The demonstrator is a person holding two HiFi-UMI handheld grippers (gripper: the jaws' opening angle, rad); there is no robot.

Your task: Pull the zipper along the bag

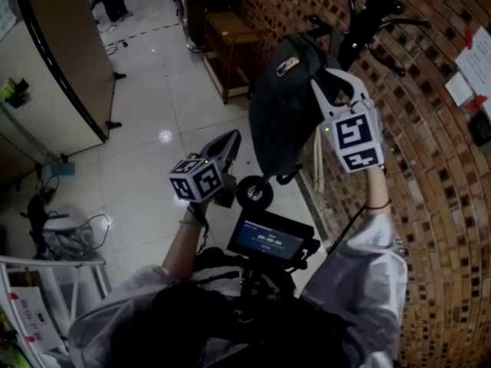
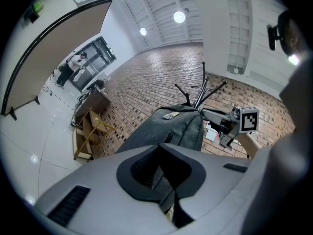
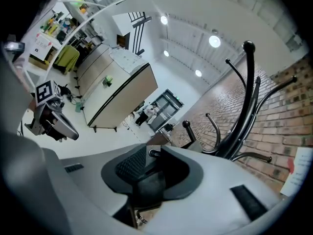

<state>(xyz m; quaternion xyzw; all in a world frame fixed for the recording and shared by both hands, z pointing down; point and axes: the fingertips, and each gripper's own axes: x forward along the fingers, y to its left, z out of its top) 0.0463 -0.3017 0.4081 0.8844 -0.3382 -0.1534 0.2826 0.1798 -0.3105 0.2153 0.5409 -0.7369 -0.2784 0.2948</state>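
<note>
One grey bag (image 1: 282,106) hangs at upper centre, with two grippers on it: left gripper (image 1: 232,146) pinches its lower fabric; right gripper (image 1: 325,83) is clamped on the zipper (image 3: 153,153) up top.

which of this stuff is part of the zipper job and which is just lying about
For the job:
- grey bag, hanging on the coat rack
- zipper pull, clamped in the right gripper
- left gripper, shut on the bag's lower end

Just lying about:
- wooden table
- partition board
- papers on the brick wall
</note>
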